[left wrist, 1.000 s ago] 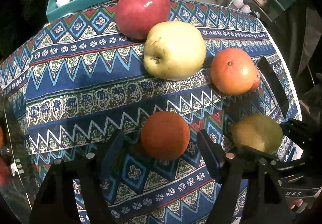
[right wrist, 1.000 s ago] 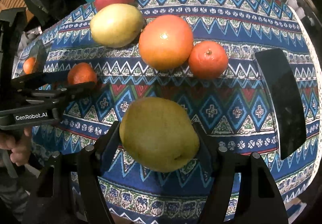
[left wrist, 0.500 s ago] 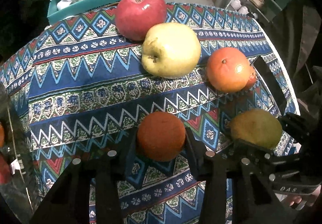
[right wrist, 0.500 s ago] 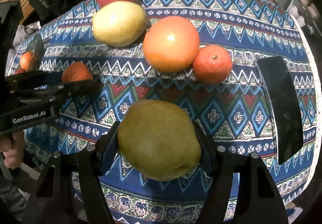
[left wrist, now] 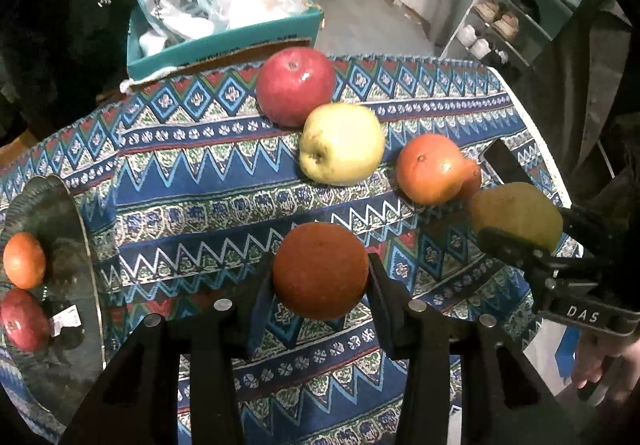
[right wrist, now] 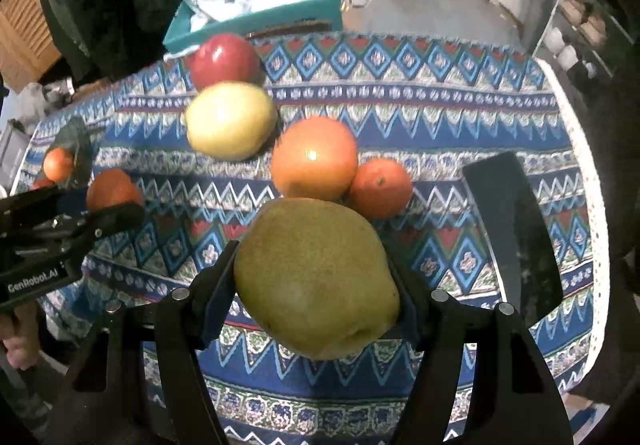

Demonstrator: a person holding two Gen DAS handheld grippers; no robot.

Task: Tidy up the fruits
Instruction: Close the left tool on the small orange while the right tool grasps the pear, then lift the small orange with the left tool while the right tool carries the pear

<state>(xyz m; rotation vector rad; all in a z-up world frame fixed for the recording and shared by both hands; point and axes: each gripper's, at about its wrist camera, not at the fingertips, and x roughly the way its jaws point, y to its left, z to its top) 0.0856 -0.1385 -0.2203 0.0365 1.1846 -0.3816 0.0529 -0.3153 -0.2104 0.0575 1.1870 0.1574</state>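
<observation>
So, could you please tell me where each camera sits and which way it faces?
Left wrist: on the left gripper, looking down at the tablecloth; holds an orange; right gripper alongside.
Right wrist: on the right gripper, facing likewise; holds a pear; a hand shows.
Shared: red apple, yellow apple.

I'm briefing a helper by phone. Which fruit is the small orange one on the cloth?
On the blue patterned tablecloth, find the row of loose fruit. The small round orange mandarin sits at its right end, against the large orange grapefruit; it is the smallest there.
</observation>
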